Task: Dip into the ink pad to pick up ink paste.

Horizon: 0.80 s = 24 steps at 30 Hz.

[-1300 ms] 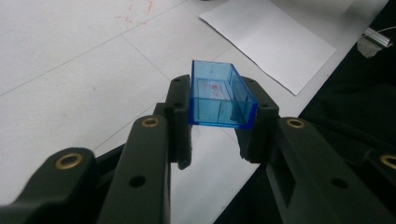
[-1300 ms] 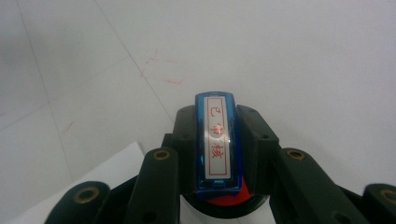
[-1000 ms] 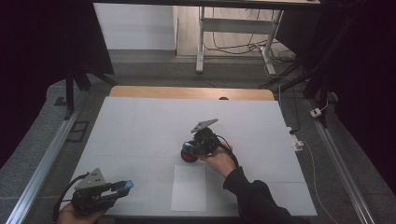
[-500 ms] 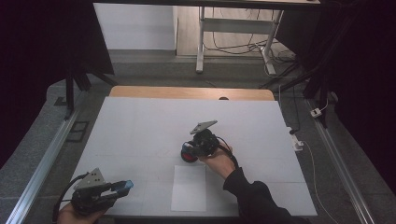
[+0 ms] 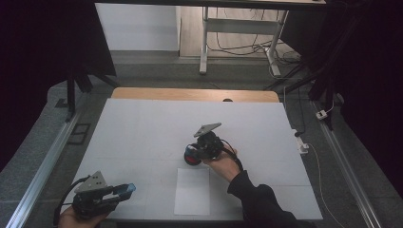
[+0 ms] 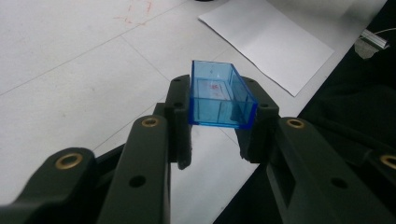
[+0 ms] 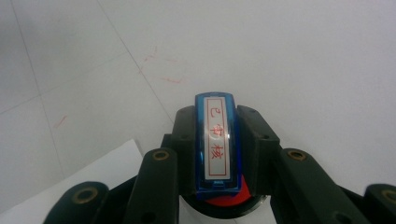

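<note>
Fingers (image 6: 180, 121) of the left gripper (image 6: 219, 123) are still clamping the blue cap (image 6: 219, 95). Right gripper (image 7: 217, 144) is still grasping the stamp (image 7: 215, 140). Neither is shifting.

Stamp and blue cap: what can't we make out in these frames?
- Stamp: right gripper view, its base is hidden behind the right gripper.
- Same stamp: high view, label too small to read.
- Blue cap: left gripper view, its sides are covered by the left gripper.
- White sheet: cut by the top edge.
</note>
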{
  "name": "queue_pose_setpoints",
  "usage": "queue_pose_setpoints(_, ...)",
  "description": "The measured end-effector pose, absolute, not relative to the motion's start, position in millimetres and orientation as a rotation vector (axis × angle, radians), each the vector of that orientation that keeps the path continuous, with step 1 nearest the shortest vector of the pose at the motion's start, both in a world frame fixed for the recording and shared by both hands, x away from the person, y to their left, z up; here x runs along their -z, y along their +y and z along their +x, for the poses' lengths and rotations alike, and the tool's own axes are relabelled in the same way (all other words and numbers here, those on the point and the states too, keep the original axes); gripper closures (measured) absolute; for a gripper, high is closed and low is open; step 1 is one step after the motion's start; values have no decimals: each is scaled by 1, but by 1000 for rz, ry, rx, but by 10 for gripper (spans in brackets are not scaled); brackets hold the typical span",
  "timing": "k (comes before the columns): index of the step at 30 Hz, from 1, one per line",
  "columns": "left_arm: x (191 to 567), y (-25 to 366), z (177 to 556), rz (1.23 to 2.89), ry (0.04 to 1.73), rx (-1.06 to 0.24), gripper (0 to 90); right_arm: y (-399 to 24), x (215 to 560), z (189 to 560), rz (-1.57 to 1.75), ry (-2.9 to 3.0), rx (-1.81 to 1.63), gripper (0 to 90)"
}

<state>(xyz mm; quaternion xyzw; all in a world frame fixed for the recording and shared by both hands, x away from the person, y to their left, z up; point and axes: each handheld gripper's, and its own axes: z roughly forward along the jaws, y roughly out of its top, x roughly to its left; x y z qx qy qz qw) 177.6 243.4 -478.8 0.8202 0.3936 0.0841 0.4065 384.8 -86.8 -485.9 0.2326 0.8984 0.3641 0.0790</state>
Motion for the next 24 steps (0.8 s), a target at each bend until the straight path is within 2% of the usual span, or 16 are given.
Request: queue_pose_setpoints(24,479,245,178,2056,1002,-202,684,-102,463,371,634,2662,-1190,701)
